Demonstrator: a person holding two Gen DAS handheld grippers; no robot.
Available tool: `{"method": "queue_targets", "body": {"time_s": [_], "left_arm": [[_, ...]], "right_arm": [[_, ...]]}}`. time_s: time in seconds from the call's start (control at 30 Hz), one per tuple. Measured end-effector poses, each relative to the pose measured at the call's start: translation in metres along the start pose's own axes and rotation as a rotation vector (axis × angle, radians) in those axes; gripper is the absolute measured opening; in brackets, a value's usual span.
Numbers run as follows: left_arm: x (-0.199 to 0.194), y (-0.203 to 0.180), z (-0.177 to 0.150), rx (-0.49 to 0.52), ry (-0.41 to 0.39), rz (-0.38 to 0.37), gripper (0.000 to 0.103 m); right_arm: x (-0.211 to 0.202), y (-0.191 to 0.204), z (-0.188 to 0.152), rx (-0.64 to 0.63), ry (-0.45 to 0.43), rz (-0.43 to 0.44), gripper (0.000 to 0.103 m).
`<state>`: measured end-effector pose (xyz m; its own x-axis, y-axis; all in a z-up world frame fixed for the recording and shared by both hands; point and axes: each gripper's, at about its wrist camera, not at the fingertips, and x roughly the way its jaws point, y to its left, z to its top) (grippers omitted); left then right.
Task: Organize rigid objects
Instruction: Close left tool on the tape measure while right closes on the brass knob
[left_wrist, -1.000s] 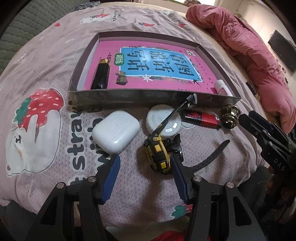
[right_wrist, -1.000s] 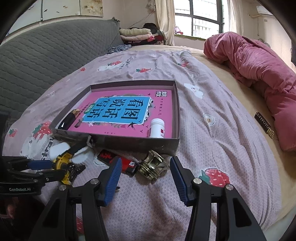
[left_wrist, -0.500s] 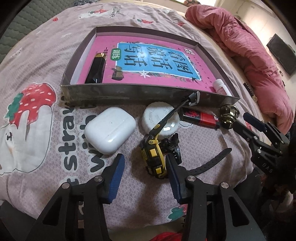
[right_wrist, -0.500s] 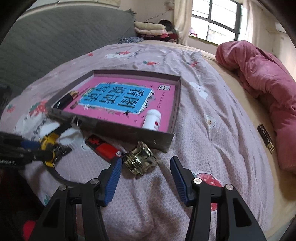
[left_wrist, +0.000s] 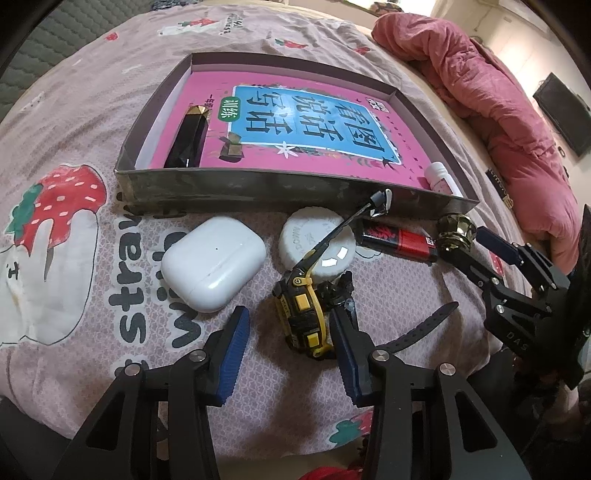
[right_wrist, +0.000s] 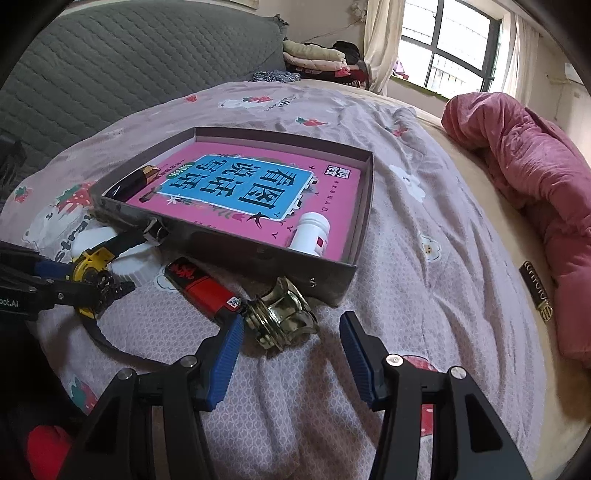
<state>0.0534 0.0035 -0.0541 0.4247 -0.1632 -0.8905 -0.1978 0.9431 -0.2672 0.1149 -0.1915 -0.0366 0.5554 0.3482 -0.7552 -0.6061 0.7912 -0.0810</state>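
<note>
A yellow-and-black watch (left_wrist: 303, 314) with a black strap lies on the bedspread between the fingers of my left gripper (left_wrist: 290, 325). Its jaws are closing; the right finger touches the watch and the left finger stands apart. Beyond it lie a white earbud case (left_wrist: 214, 262), a white round lid (left_wrist: 317, 243) and a red-and-black lighter (left_wrist: 399, 240). My right gripper (right_wrist: 291, 321) is open, with a brass knob (right_wrist: 284, 317) just ahead, between its fingertips. The grey box (left_wrist: 258, 184) holds a pink book, a black-and-gold tube (left_wrist: 188, 136) and a white bottle (right_wrist: 310, 232).
A pink quilt (right_wrist: 535, 166) is heaped along the bed's right side, with a small black labelled item (right_wrist: 535, 291) beside it. A grey quilted headboard (right_wrist: 110, 55) rises at the back left. Folded clothes (right_wrist: 317, 55) lie under the window.
The left jaws have narrowed around the watch. The right wrist has rolled, and its fingers now sit closer to the brass knob. Nothing on the bed has shifted.
</note>
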Motion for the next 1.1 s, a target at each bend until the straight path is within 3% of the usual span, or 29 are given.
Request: {"method": "queue_targets", "body": {"time_s": [0.6, 0.7, 1.0, 1.1], "left_arm": [[0.0, 0.002, 0.002, -0.038, -0.006, 0.011, 0.043], [0.002, -0.001, 0.003, -0.031, 0.0, 0.01, 0.042], [0.005, -0.004, 0.004, -0.052, 0.004, -0.009, 0.042], [0.004, -0.003, 0.004, -0.062, 0.005, -0.026, 0.034]], "right_arm": [[0.015, 0.012, 0.003, -0.082, -0.013, 0.011, 0.052], [0.015, 0.011, 0.003, -0.068, -0.014, 0.019, 0.046], [0.01, 0.006, 0.001, -0.035, -0.017, 0.051, 0.045], [0.006, 0.002, 0.001, 0.004, -0.026, 0.085, 0.045]]}}
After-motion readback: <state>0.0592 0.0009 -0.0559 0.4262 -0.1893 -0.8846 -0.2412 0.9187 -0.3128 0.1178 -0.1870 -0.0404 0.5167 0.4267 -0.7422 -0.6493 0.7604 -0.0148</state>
